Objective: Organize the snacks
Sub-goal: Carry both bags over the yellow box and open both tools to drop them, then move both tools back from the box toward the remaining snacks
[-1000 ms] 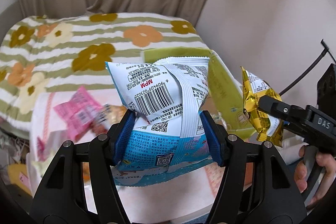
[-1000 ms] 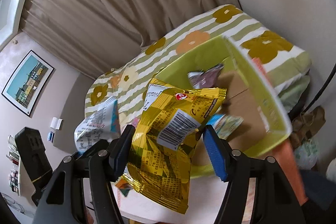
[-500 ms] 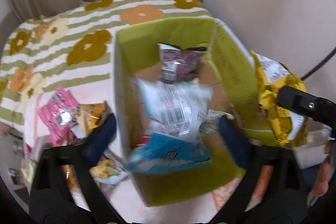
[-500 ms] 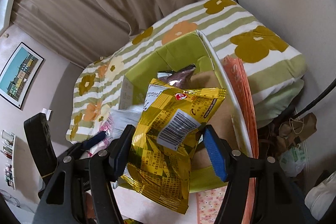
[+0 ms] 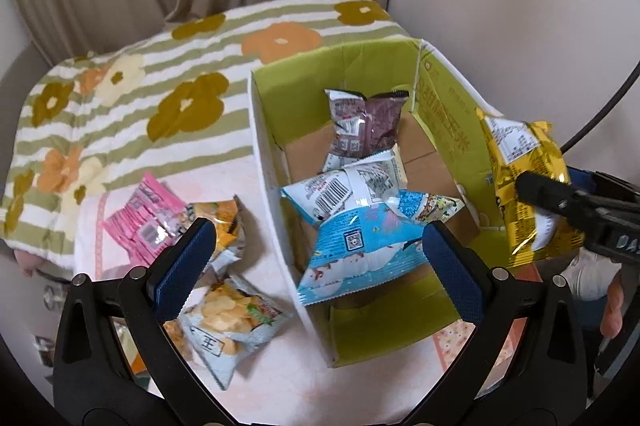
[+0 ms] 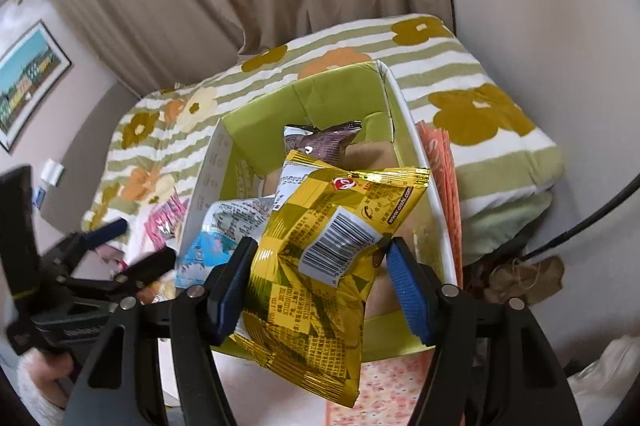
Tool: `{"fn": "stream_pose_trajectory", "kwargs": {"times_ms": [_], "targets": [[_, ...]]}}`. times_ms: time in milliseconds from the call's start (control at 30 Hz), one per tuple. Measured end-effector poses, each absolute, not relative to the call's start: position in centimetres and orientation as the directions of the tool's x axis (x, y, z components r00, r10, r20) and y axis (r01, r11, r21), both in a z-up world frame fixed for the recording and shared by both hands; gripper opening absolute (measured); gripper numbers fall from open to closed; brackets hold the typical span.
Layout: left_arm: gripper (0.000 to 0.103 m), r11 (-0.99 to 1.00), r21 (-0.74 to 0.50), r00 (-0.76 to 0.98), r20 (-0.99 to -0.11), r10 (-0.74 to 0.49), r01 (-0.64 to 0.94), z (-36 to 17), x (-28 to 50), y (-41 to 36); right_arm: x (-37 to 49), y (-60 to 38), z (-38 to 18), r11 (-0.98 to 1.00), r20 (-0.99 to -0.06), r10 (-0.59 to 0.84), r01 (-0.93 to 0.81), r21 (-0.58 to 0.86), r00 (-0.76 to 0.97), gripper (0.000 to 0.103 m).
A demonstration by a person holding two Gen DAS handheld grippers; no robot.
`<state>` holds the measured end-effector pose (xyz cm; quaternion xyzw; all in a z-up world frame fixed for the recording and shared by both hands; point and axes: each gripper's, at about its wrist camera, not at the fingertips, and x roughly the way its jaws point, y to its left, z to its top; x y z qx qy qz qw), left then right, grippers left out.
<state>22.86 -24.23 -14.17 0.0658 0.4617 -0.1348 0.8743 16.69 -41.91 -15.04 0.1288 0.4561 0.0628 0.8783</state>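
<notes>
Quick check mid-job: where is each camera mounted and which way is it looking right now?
Left wrist: on the left tongs, angled down at the green box; jaws open, empty, blue bag lying in the box below.
Right wrist: on the right tongs, angled down over the box; shut on the yellow bag; a hand at lower left.
Shared: box, both bags, brown bag, striped blanket; each sees the other tongs.

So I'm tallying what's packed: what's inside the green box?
In the green box: a purple packet, a white-and-blue packet, another blue one mostly covered. Anything beneath them is hidden.
</notes>
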Motion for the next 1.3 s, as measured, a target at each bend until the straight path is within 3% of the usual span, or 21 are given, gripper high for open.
{"fn": "stream_pose_trajectory", "kwargs": {"times_ms": [400, 433, 500, 533, 1067, 1300], "targets": [[0.102, 0.957, 0.013, 0.551, -0.82, -0.155, 0.289, -14.0, 22.5, -23.9, 18.3, -41.0, -18.0, 0.974, -0.838, 0.209, -0.028, 0.226, 0.504, 0.065], [0.102, 0.958, 0.013, 0.549, -0.821, -0.154, 0.288, -14.1, 22.4, -23.8, 18.4, -40.9, -18.2, 0.975, -0.842, 0.205, -0.027, 0.221, 0.499, 0.068], [0.102, 0.958, 0.005, 0.543, -0.825, -0.158, 0.287, -14.3, 22.3, -23.6, 18.4, -40.7, -18.5, 0.98, -0.842, 0.183, -0.028, 0.196, 0.507, 0.096], [0.102, 0.959, 0.002, 0.539, -0.827, -0.159, 0.285, -14.4, 22.3, -23.5, 18.2, -40.6, -18.5, 0.983, -0.836, 0.173, -0.033, 0.182, 0.52, 0.098], [0.102, 0.965, -0.04, 0.531, -0.829, -0.176, 0.258, -14.0, 20.7, -22.9, 15.9, -40.3, -16.8, 0.983, -0.822, 0.18, -0.075, 0.165, 0.541, 0.098], [0.102, 0.982, -0.028, 0.558, -0.82, -0.128, 0.185, -13.0, 18.1, -21.4, 14.6, -39.4, -15.5, 0.978, -0.798, 0.202, -0.155, 0.137, 0.567, 0.099]]}}
